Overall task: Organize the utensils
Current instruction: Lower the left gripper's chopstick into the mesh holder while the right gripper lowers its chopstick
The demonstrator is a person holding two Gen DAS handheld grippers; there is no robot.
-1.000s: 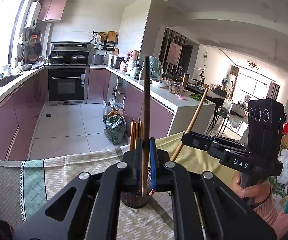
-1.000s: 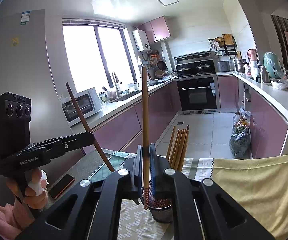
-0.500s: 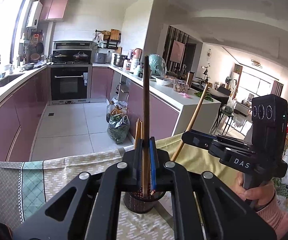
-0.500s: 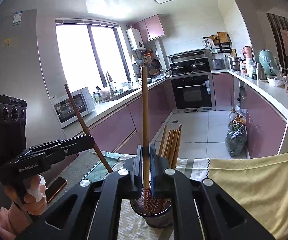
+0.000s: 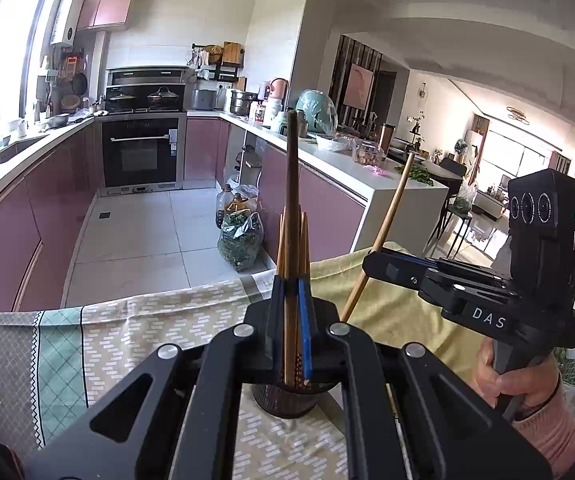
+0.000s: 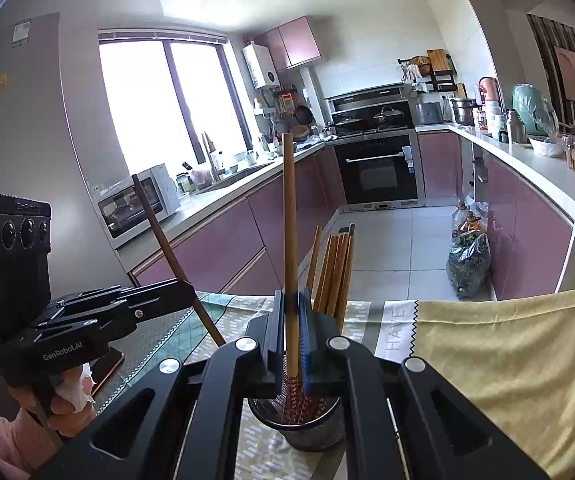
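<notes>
Above the mesh holder [image 6: 299, 420], both grippers [image 5: 292, 316] [image 6: 292, 332] pinch upright chopsticks [image 5: 292, 200] [image 6: 289, 220]; a tilted drop could miss the rim.

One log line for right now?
left gripper: shut on dark chopstick | right gripper: shut on light chopstick | both over mesh holder

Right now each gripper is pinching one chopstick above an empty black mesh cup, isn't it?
Not empty. The right wrist view shows the black mesh cup already holding several chopsticks. The rest holds: the left gripper and right gripper each pinch one chopstick above it.
</notes>
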